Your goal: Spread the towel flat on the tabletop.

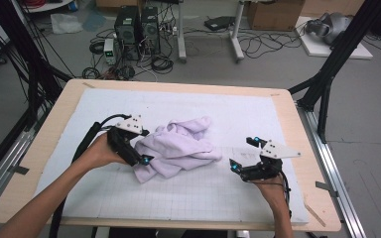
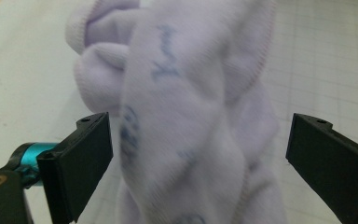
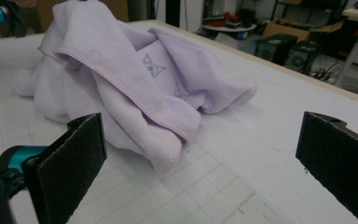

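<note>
We find the lilac towel [image 1: 178,145] crumpled in a heap a little left of the middle of the high view, lying on the white gridded mat [image 1: 218,193] that covers the wooden table [image 1: 307,148]. Its long axis runs on a slant, from a rounded bunch toward the upper right of the heap down to a loose corner at the lower left. The left gripper [image 1: 138,151] sits right against that lower-left flank, and in its own view its jaws stand wide apart with a fold of the towel [image 2: 186,116] rising between them, filling the centre of the frame; we cannot tell whether either jaw touches the cloth yet. The right gripper [image 1: 245,157] rests to the right of centre in the high view, apart from the heap, with bare mat between it and the towel's right-hand lobe. Its jaws too are spread wide and hold nothing, and in its view the towel [image 3: 135,88] lies ahead in the upper left, its stitched hem drooping toward us. So the left hand is clearly the nearer one, and we judge that any first grasp falls to it.
</note>
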`<state>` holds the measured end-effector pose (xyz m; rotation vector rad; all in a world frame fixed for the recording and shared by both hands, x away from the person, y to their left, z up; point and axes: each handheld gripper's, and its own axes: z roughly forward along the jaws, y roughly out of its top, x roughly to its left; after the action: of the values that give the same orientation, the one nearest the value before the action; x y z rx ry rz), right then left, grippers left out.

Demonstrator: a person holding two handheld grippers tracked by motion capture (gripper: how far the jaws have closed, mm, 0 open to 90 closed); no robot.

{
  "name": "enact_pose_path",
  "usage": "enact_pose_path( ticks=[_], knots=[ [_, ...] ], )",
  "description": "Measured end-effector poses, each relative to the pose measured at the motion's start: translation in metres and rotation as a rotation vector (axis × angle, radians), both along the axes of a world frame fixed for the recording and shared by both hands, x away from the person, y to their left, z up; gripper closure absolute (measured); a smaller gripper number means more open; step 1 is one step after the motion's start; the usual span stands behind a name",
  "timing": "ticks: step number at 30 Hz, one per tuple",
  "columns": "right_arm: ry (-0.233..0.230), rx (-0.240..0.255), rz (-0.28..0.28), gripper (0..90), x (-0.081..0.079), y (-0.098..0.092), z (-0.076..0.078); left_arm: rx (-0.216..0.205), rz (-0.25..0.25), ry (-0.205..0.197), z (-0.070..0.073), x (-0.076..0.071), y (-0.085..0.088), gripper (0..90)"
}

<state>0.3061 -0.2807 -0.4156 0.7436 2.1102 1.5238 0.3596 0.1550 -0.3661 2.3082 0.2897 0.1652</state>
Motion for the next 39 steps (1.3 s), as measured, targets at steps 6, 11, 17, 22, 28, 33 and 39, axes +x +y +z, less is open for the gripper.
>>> enact_pose_path(
  ticks=[6, 11, 17, 22, 28, 33, 39],
  knots=[
    [0.026, -0.058, 0.070, 5.5, 0.016, 0.014, 0.010, -0.002, 0.062, -0.046, -0.008, -0.017, 0.016, 10.4],
    [0.072, -0.145, 0.168, 20.2, 0.037, 0.031, 0.015, 0.001, 0.082, -0.025, -0.011, -0.019, 0.021, 23.4],
    [0.104, -0.219, 0.198, 28.3, 0.052, 0.046, 0.011, 0.015, 0.103, -0.003, -0.015, -0.014, 0.015, 34.6],
    [0.146, -0.310, 0.248, 34.8, 0.067, 0.063, 0.007, 0.023, 0.119, 0.017, -0.016, -0.010, 0.014, 56.5],
    [0.179, -0.405, 0.312, 49.3, 0.074, 0.078, -0.003, 0.034, 0.117, 0.045, -0.019, -0.006, 0.015, 73.8],
    [0.167, -0.465, 0.346, 84.4, 0.076, 0.085, -0.001, 0.017, 0.114, 0.062, -0.018, -0.004, 0.018, 78.3],
    [0.115, -0.405, 0.351, 86.7, 0.070, 0.081, 0.015, -0.029, 0.115, 0.060, -0.012, -0.001, 0.028, 79.6]
  ],
)
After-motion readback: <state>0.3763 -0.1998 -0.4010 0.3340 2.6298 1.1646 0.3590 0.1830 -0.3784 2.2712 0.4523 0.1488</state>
